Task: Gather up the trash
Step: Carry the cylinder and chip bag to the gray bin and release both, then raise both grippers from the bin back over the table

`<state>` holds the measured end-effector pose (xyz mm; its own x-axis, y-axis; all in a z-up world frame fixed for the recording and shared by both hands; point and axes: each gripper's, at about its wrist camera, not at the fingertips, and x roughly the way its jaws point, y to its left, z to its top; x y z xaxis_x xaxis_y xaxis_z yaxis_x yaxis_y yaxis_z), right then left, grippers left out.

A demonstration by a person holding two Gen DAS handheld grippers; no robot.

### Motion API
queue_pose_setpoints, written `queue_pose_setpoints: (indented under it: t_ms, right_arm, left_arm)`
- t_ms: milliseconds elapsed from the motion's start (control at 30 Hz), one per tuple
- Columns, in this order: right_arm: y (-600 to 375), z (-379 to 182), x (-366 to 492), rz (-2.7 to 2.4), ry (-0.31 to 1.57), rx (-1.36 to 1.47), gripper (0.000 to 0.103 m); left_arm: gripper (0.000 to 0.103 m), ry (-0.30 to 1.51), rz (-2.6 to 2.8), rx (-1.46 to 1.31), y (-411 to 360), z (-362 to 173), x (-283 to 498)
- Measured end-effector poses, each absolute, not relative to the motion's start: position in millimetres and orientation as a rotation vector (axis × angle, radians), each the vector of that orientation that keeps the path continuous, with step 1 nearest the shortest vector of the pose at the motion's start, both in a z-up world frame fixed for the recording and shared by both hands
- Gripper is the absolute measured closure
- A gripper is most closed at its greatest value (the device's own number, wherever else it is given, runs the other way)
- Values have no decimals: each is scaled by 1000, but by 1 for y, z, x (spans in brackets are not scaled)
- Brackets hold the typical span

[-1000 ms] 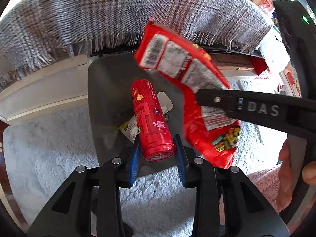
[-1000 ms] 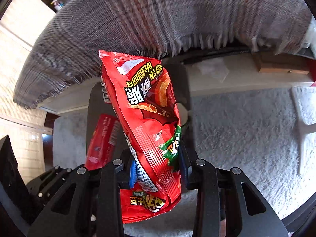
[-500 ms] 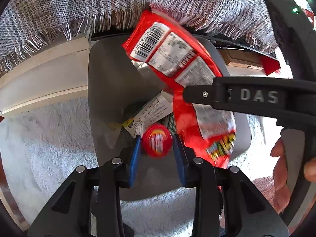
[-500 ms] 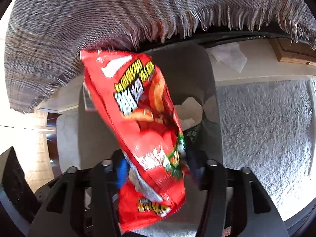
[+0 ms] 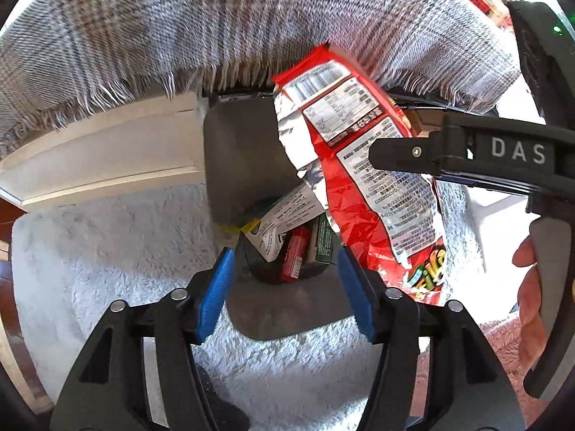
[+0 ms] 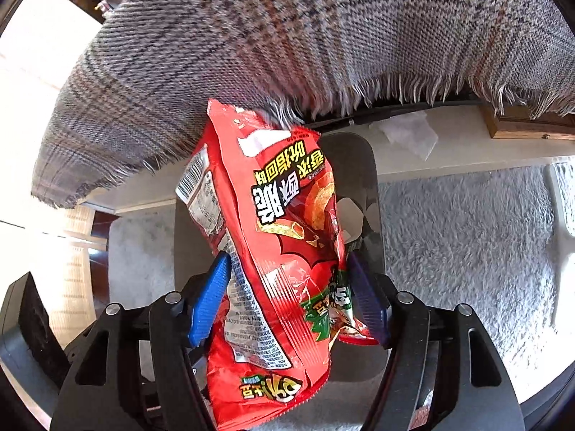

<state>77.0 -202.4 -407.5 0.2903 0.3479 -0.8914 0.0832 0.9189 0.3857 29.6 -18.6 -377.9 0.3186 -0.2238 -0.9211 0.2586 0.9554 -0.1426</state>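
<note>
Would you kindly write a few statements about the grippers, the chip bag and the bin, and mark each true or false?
1. The left gripper holds a red can. False: nothing is between its fingers; they have just been opening, and a red can lies inside the grey bin.
2. The red chip bag hangs between the right gripper's fingers, above the bin. True.
3. The bin stands on bare wooden floor. False: it stands on a white fluffy rug.
4. A fringed plaid blanket hangs beyond the bin. True.
5. The bin is empty. False: it already holds paper packaging and a can.
</note>
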Motion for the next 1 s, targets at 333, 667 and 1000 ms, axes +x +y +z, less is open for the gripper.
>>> queue_pose_setpoints:
  t_ms: [333,667,1000]
  right_arm:
    - [-193,-383,66,201,1235,380,34]
    - [-209,-339,49,156,1136,330,34]
    - [-263,-256,55,53,944,283,16]
  left_arm:
    - [38,1158,-286,29,-1,-343,18]
    - [33,1090,-290,45,3,-298,0]
    - [21,999,-326,56,-26,-238,24]
